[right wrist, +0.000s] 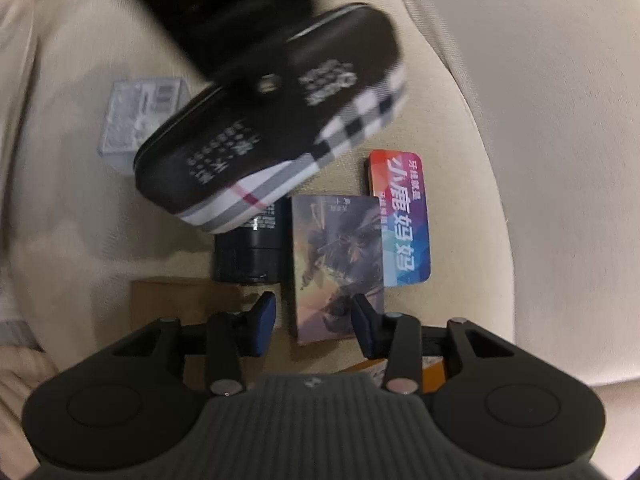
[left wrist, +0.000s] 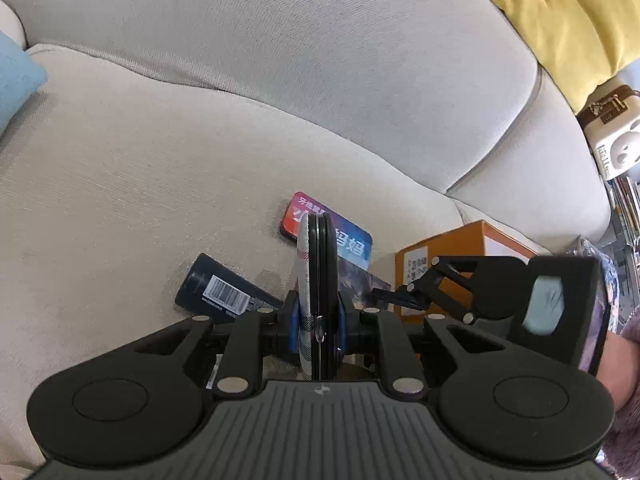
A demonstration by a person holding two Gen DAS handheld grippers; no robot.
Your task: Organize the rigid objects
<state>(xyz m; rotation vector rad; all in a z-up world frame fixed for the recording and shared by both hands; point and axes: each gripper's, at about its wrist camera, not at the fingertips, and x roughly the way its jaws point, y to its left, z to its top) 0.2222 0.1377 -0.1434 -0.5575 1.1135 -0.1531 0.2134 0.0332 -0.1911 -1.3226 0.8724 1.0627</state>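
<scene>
Left gripper (left wrist: 318, 320): sitting low in the centre of the left wrist view, jaws nearly closed and pressing on a flat oval tin case with a black face and a white, grey and red plaid side (left wrist: 316, 280). The case is standing on edge between the blue pads, its long axis running up the frame, away from the camera. In the right wrist view the same case (right wrist: 272, 120) is hanging blurred across the upper middle, long axis slanting from lower left to upper right, above the other items.

Right gripper (right wrist: 314, 318): jaws standing partly apart and gripping nothing, pointing down over the sofa; a picture card box with a dark winged figure (right wrist: 338, 260) is lying beneath the gap, its long axis running up the frame.

Lying on the beige fabric sofa seat (right wrist: 460, 160):
- red, purple and blue rounded-corner box with white lettering (right wrist: 400, 216), just right of the card box, touching or overlapping its edge.
- dark navy cylindrical tube (right wrist: 250, 252), just left of the card box, barcode showing in the left wrist view (left wrist: 224, 292).
- pale grey printed box (right wrist: 140, 116), upper left, apart from the row.
- orange cardboard box (left wrist: 448, 256), right of centre, closed; contents not visible.

Open room: bare seat is stretching across the left half of the left wrist view; the backrest seam is bounding it above.
</scene>
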